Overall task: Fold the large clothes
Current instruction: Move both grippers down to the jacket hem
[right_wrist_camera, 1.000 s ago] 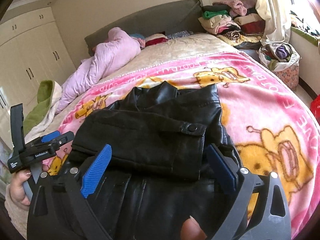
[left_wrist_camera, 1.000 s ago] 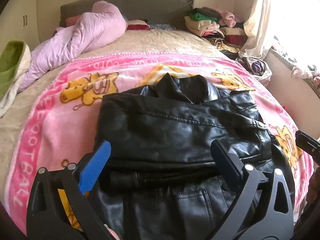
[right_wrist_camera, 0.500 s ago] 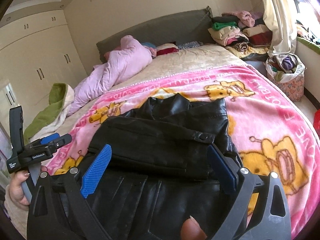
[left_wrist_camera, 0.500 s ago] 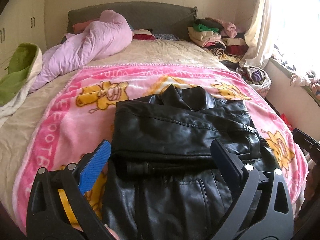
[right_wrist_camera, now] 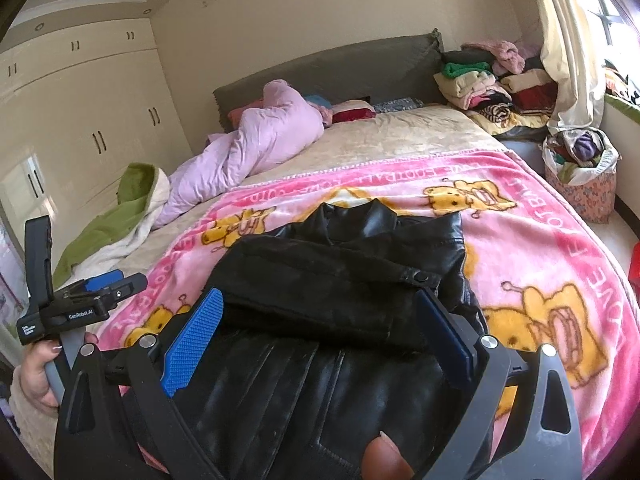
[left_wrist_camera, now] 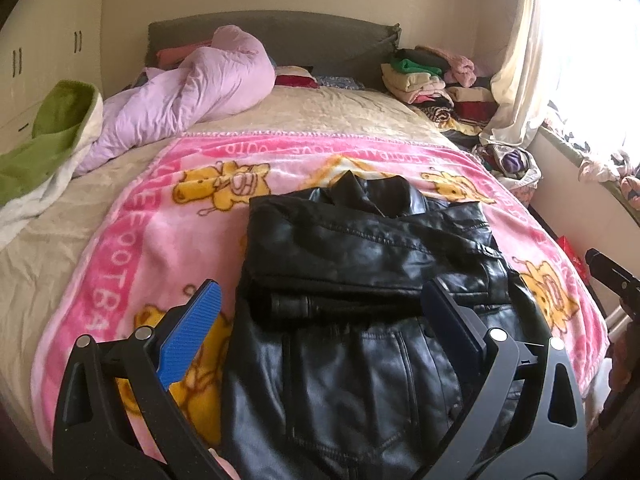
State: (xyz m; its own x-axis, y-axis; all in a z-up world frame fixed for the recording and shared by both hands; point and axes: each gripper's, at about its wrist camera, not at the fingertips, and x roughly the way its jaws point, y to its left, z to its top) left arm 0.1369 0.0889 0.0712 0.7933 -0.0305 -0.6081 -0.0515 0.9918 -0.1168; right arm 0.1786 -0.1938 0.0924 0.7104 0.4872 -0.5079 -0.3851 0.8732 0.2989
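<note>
We hold both tools above the near end of the bed, and the black leather jacket [left_wrist_camera: 360, 280] lies directly ahead of and below both pairs of jaws, spread on the pink cartoon blanket [left_wrist_camera: 152, 248]; its sleeves are folded across the chest, its collar points away from us, and its lower half runs back beneath the fingers. Our left gripper [left_wrist_camera: 320, 320] is released, its jaws spread wide with the jacket's folded sleeve showing in the gap between them and nothing pinched; its blue pad [left_wrist_camera: 188, 336] hangs over the blanket just left of the jacket's edge. Our right gripper [right_wrist_camera: 324, 328] is likewise released, jaws wide apart, hovering over the jacket's front with no cloth caught; a snap button [right_wrist_camera: 419, 277] on the sleeve sits just beyond its right finger. In the right wrist view the left gripper [right_wrist_camera: 104, 286] appears far to the left of those jaws, gripped by a hand [right_wrist_camera: 40, 368]. Farther beyond the jaws lie a crumpled lilac duvet [left_wrist_camera: 192, 92] and, to the right of it, a stack of folded clothes [left_wrist_camera: 424, 76]; a green-lined blanket [left_wrist_camera: 44, 132] rests far left.
</note>
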